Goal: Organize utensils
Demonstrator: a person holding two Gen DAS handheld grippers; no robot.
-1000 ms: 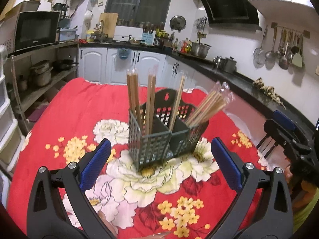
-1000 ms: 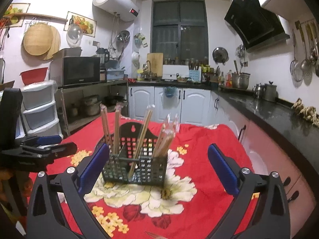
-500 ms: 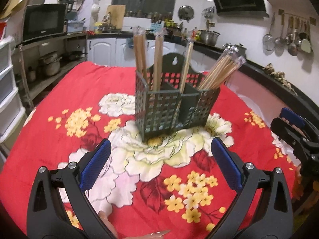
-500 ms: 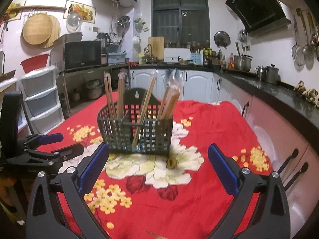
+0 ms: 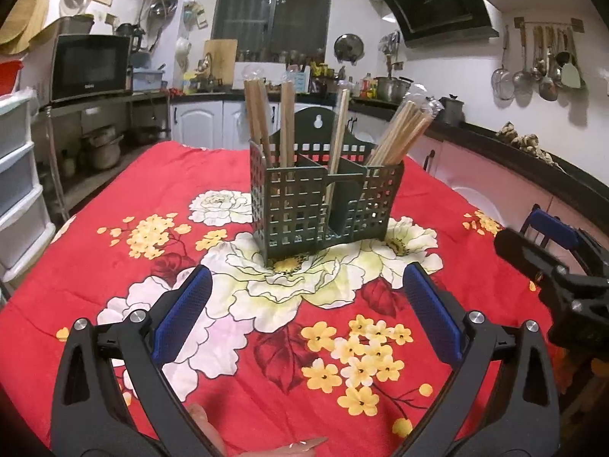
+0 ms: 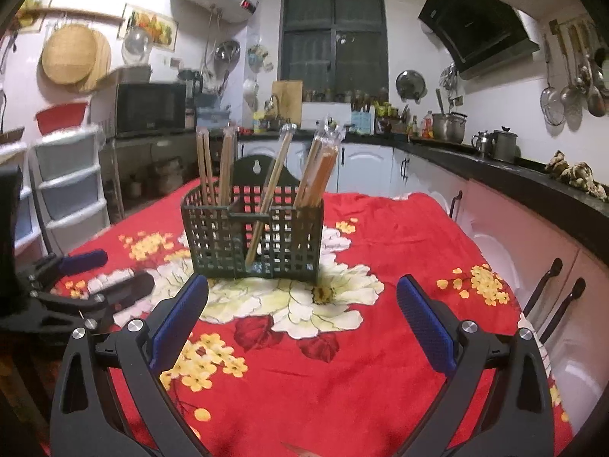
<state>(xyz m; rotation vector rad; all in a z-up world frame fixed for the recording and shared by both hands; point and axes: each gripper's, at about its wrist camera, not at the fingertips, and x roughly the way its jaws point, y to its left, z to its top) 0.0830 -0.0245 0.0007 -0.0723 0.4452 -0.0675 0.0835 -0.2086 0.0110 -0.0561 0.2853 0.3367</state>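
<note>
Here we see a green utensil basket (image 5: 323,205) standing on the red floral cloth (image 5: 266,361).
Left compartment: upright chopsticks (image 5: 266,122); middle: one leaning pair (image 5: 338,133); right: a slanted bundle (image 5: 403,129). Our left gripper (image 5: 304,312) and right gripper (image 6: 300,316) both gape wide, empty, near it.

We see a dark green lattice-patterned utensil basket (image 5: 323,205) holding tan wooden chopsticks (image 5: 399,133). The tablecloth (image 5: 114,266) is red with white and yellow flowers. We note blue pads (image 5: 182,320) on black gripper arms.
</note>
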